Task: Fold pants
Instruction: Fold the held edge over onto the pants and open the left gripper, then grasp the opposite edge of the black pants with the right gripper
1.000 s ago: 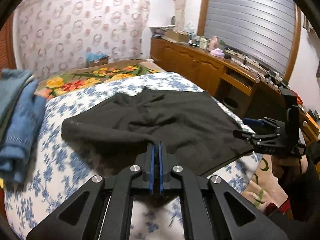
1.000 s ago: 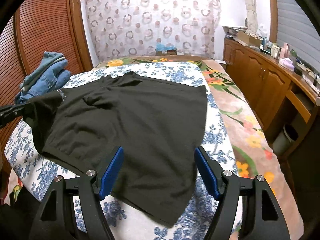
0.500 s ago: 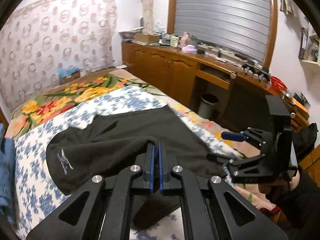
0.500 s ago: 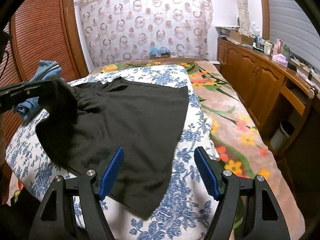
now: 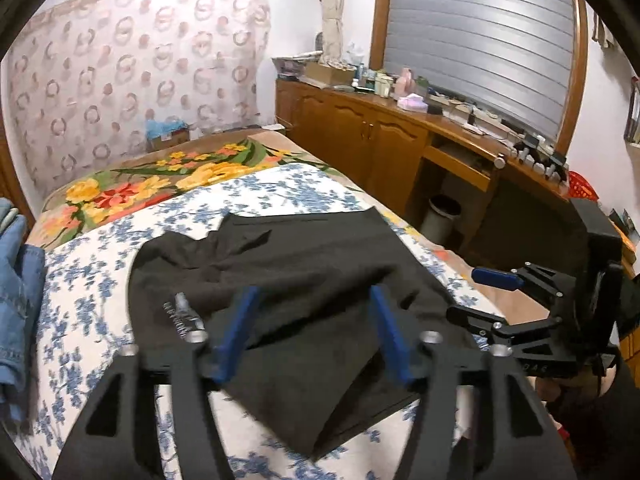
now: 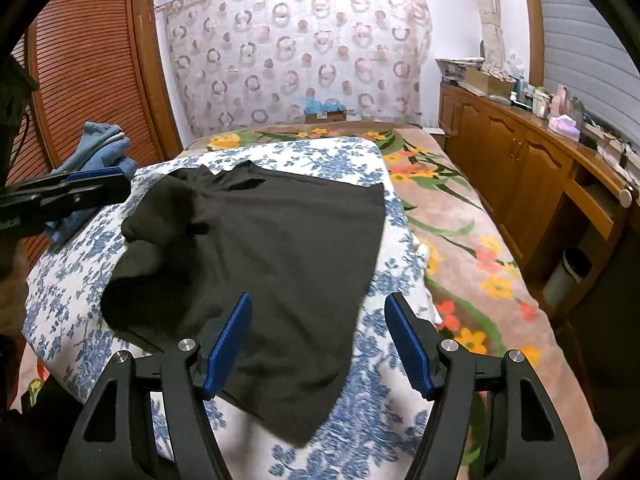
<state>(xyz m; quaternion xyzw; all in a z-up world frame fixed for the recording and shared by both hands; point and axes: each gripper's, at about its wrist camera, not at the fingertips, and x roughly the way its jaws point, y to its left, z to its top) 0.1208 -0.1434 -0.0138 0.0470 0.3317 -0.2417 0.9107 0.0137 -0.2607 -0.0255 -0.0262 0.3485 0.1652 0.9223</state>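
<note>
Both spread wide, left gripper [image 5: 310, 330] and right gripper [image 6: 318, 340], grasping nothing (freeing the fold), over dark soft-knit pants [image 6: 260, 256] doubled toward three o'clock.

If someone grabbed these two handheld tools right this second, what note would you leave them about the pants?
Left tool: open, holding nothing, above the black fabric pants.
Right tool: open, holding nothing, at the pants' near edge.
Pants lie on the blue-flowered white bedspread, with the left side flopped over onto the rest.
Done: one rough fold, rumpled.
Left: smooth it, then fold further.
</note>
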